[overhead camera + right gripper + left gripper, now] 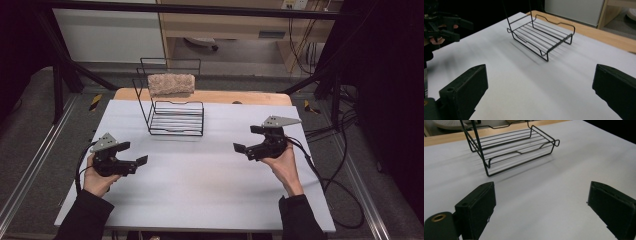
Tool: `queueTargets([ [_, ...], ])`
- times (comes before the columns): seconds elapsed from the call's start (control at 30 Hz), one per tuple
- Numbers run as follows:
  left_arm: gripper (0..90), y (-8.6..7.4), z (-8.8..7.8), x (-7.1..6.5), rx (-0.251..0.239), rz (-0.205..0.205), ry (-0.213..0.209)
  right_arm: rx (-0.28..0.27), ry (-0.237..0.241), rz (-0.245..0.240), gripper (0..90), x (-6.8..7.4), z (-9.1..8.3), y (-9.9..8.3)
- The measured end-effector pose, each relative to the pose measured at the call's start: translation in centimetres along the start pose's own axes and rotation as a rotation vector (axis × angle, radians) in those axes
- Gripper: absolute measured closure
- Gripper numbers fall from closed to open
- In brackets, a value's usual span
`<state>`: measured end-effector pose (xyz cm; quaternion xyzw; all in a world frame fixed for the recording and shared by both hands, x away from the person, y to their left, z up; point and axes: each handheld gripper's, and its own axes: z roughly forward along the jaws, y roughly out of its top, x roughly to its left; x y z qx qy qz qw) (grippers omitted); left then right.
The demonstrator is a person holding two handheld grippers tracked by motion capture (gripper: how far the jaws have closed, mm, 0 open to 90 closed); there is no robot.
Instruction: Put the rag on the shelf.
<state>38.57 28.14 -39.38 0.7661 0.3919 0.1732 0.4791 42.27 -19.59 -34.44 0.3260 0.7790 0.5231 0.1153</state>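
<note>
Item: wire rack (172,107), black, two-tiered, stood at the far middle of the worktop (200,180), a little left of centre, with a rough brownish block (171,84), sponge-like, resting on its upper tier. The block's long axis ran across the worktop, side to side, as did the rack's long side. Left hand-held gripper (136,153) was low at the near left, jaws wide apart with nothing between them; right hand-held gripper (248,138) was at the right, likewise spread and empty. Both sat well apart from the rack, which lay forward and inward of each. By my reckoning the left one was somewhat nearer, the block being up and ahead of it.
</note>
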Motion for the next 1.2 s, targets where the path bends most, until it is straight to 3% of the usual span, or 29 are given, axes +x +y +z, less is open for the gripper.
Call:
queueTargets([
  [0.27, 7.9, -2.2, 0.3, -0.6, 0.04, 0.029, -0.008, 0.052, -0.007, 0.031, 0.4, -0.8, -1.2, -4.9],
  [0.63, 7.9, -3.5, 0.6, -0.9, 0.07, 0.034, -0.029, 0.06, -0.024, 0.1, 0.4, -1.9, -3.3, -10.5],
  [0.9, 8.4, -4.4, 1.1, -1.1, 0.09, 0.03, -0.043, 0.075, -0.048, 0.122, 0.5, -2.5, -4.6, -12.6],
  [1.2, 8.4, -4.5, 1.0, -1.2, 0.09, 0.033, -0.04, 0.091, -0.047, 0.125, 0.4, -2.4, -4.6, -13.1],
])
